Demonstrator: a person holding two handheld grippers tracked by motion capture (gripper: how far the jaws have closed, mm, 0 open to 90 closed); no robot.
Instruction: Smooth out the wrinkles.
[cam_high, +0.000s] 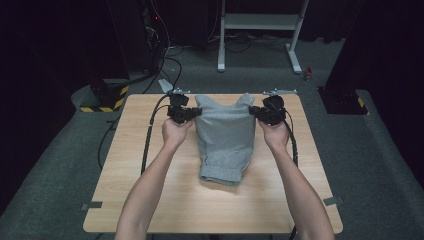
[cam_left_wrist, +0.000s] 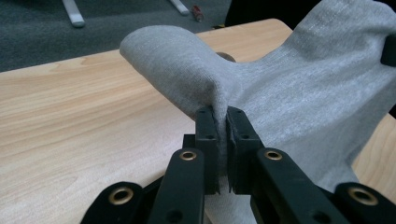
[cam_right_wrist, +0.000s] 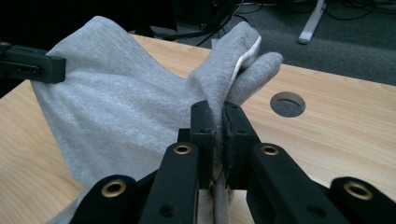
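Fingers, high view: left gripper (cam_high: 192, 113) and right gripper (cam_high: 256, 112) each pinch a far corner of the grey garment (cam_high: 223, 140), near the far edge of the table (cam_high: 150, 150).
Garment, high view: far corners raised, cuffed end lying toward the near edge, midway between the side edges.
Left gripper view: fingers (cam_left_wrist: 207, 140) nearly shut, clamped on a fold of grey cloth (cam_left_wrist: 289, 98).
Right gripper view: fingers (cam_right_wrist: 201, 135) likewise closed on a bunched fold (cam_right_wrist: 116, 107); a round hole (cam_right_wrist: 287, 103) sits in the table beside it.
Step, as I judge: lifting to spread or fold.
Doing it well: keep both hands level, cloth taut between them, grips firm.
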